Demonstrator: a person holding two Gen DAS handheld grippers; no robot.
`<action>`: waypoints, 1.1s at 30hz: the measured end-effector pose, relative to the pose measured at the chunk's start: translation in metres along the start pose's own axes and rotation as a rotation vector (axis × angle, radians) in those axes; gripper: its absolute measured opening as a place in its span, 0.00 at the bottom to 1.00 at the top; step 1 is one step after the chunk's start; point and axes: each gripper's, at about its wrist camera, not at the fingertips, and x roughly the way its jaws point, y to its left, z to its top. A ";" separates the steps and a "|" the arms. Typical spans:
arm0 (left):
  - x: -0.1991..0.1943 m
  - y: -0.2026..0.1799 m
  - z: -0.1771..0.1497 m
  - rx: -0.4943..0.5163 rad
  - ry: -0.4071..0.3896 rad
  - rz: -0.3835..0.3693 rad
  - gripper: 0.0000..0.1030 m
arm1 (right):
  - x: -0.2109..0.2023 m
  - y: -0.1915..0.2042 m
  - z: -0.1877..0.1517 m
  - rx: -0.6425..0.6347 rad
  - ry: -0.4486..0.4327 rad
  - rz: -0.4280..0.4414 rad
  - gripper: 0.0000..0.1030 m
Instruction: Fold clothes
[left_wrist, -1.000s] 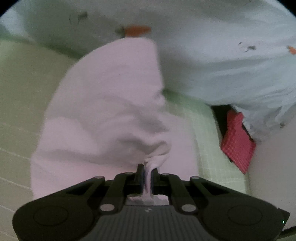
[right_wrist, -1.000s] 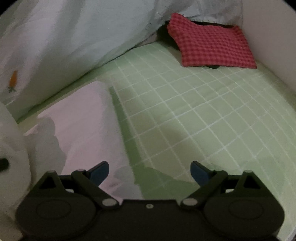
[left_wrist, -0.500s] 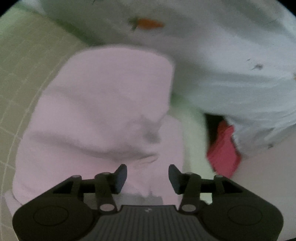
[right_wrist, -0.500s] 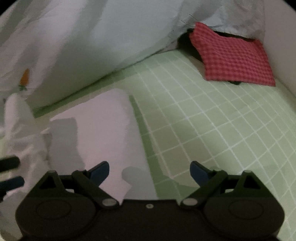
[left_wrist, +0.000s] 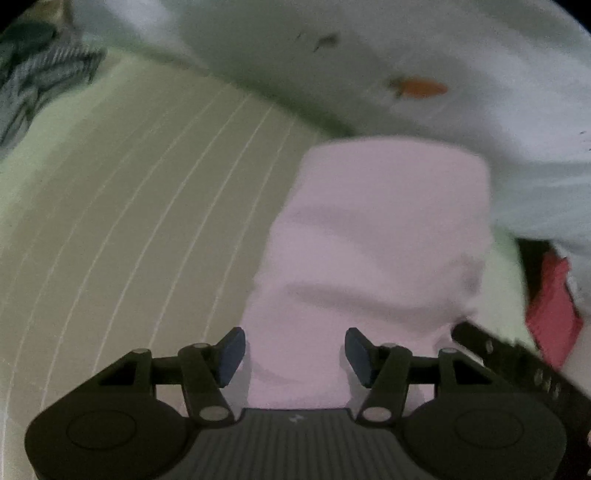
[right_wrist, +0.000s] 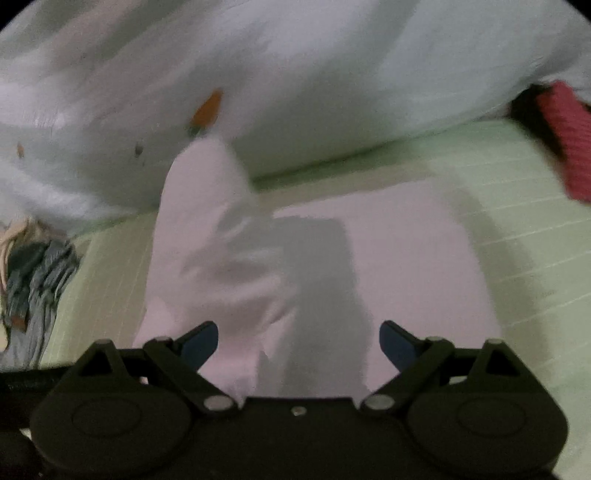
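Pink garment (left_wrist: 373, 251), one pc, lies on the bed's green grid sheet (left_wrist: 122, 221), partly folded: in the right wrist view one side is doubled over in a rumpled ridge on the left, the rest flat to the right. Left tool (left_wrist: 294, 350) hovers low over the near end w/ fingers spread, nothing pinched. Right tool (right_wrist: 298, 341) likewise spread and empty, fabric showing in the gap between its blue pads (right_wrist: 397, 343). Part of the right tool pokes into the left wrist view at lower right, so the two sit close together.

Step in hand, by the look of it: between folds, both tools free over the cloth (neither has a hold yet). Next move prob. calls for each tool to close on an edge or corner at the near end, catching all layers of the doubled side, then carrying it over evenly so the ridge doesn't bunch further. Frames are motion-blurred, so exact edges are hard to place.

Count: 1 pink garment; 1 large white quilt w/ carrot print (right_wrist: 332, 81) heaped along the far side, just behind the garment; 1 red checked cloth (right_wrist: 565, 140) at far right, partly under the quilt; 1 grey striped item (right_wrist: 33, 284) crumpled at the left edge; 2 tools.
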 end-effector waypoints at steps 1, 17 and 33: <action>0.005 0.002 -0.001 0.001 0.013 0.014 0.59 | 0.008 0.005 0.000 0.006 0.027 0.008 0.91; 0.008 -0.021 0.011 0.032 -0.019 -0.057 0.65 | -0.050 -0.028 0.023 -0.001 -0.106 0.190 0.11; 0.059 -0.066 0.006 0.234 0.107 -0.092 0.76 | -0.003 -0.100 0.009 0.019 0.050 -0.179 0.91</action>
